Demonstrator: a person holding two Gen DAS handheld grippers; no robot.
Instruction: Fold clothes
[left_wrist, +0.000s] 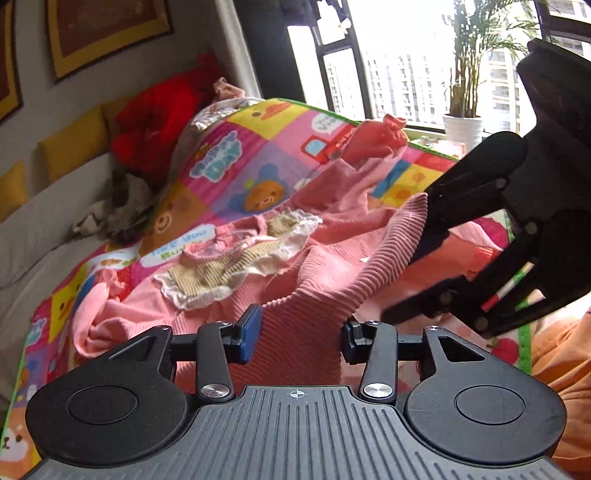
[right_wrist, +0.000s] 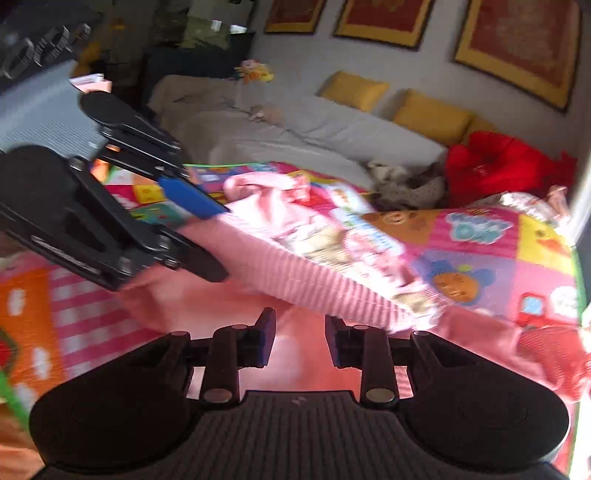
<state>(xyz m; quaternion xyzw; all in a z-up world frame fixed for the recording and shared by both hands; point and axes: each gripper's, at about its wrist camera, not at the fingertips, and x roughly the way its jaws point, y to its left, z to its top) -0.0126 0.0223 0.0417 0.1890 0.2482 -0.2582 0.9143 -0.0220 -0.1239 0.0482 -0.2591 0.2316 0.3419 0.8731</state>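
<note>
Pink ribbed garment (left_wrist: 306, 295) on cartoon play mat (left_wrist: 236, 155), hem raised between spread left gripper (left_wrist: 299, 332) fingers; right gripper (right_wrist: 300, 341) also spread over it; red bundle (left_wrist: 159, 110) behind, clear.

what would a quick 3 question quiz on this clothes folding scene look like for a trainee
1. True or false: the pink ribbed garment lies on a plain white sheet.
2. The cushions are: A yellow, B blue, C green.
3. Fill in: by the window stands a potted ____.

Key: 1 false, it lies on the cartoon play mat; 2 A; 3 plant.
</note>
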